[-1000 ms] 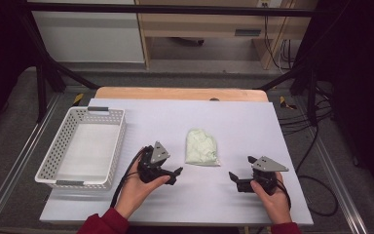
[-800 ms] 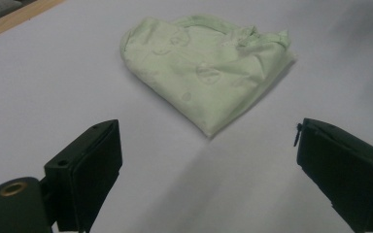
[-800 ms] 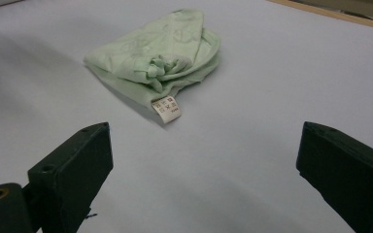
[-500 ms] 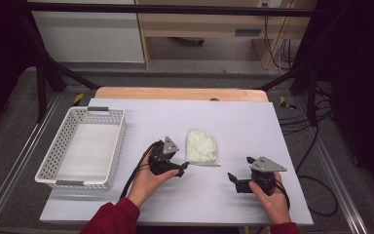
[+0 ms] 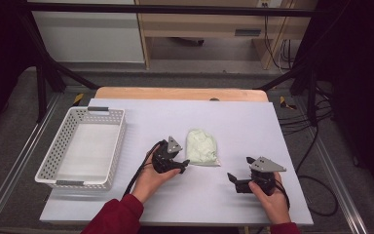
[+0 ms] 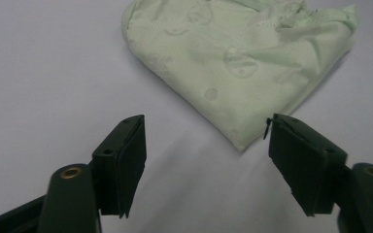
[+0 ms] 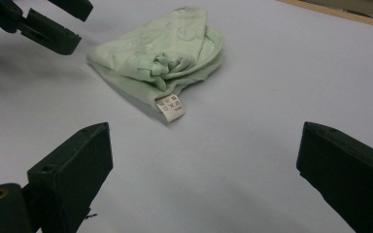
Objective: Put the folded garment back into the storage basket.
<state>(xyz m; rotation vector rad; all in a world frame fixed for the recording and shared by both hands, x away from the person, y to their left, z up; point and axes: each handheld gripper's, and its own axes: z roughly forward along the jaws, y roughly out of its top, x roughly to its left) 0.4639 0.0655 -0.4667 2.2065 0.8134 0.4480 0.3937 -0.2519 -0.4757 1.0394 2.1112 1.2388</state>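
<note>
Garment: pale green folded cloth (image 5: 202,147), lies flat near mid-table on the white table sheet (image 5: 233,122); faint round print on fabric, white care tag (image 7: 170,107) sticks out at its near edge in right gripper view

Left gripper (image 5: 184,165): at cloth's 8 o'clock in high view, tips just beside the cloth's near-left corner; jaws apart but have just been closing in; in left gripper view the cloth's pointed corner (image 6: 240,141) sits betw the jaws, nearer the right one, pads not pressing on it, so nothing grasped

Right gripper (image 5: 231,179): at cloth's 5 o'clock, well apart from it, resting low over the sheet; jaws spread wide, nothing betw them, cloth lies ahead at 11 o'clock in its own view w/ the left gripper's jaws beyond at upper left

Basket: white perforated basket (image 5: 48,163) at cloth's 9 o'clock, at table's left edge

Hands: red sleeve (image 5: 114,217) on left forearm, entering from 6 o'clock
</note>
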